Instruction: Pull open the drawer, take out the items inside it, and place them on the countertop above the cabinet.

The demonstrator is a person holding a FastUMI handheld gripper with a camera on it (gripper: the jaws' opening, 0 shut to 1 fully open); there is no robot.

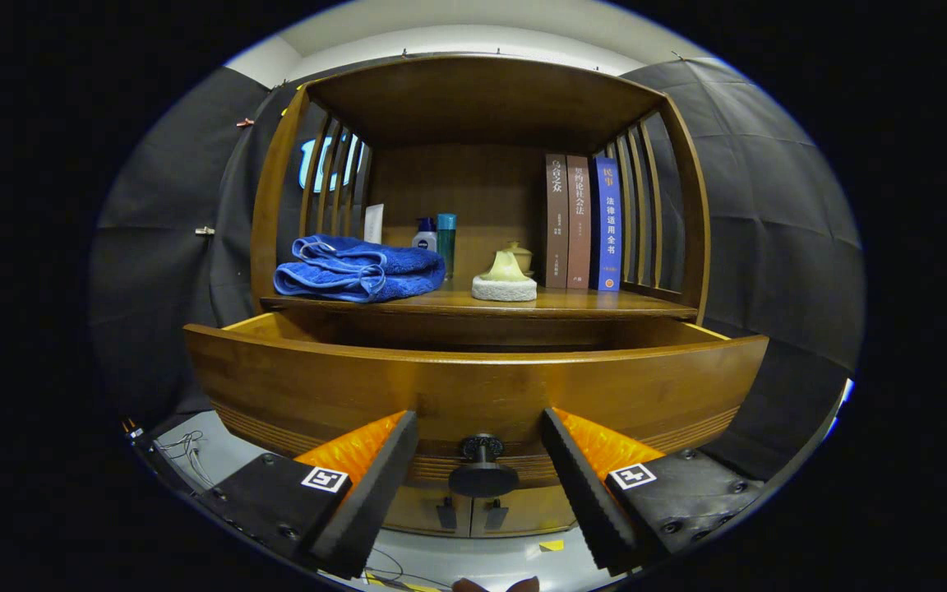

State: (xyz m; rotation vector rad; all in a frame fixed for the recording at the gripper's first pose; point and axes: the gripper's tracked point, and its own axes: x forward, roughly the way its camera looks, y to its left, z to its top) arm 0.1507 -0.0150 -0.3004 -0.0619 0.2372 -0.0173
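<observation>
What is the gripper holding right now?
Nothing. The gripper is open, its fingers either side of the drawer knob without touching it.

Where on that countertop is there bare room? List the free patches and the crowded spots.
Bare wood lies along the countertop's front edge and between the white stand and the blue towel. The left is crowded by the towel, with bottles behind; the right back holds three books. The fingers stand open around the drawer knob.
</observation>
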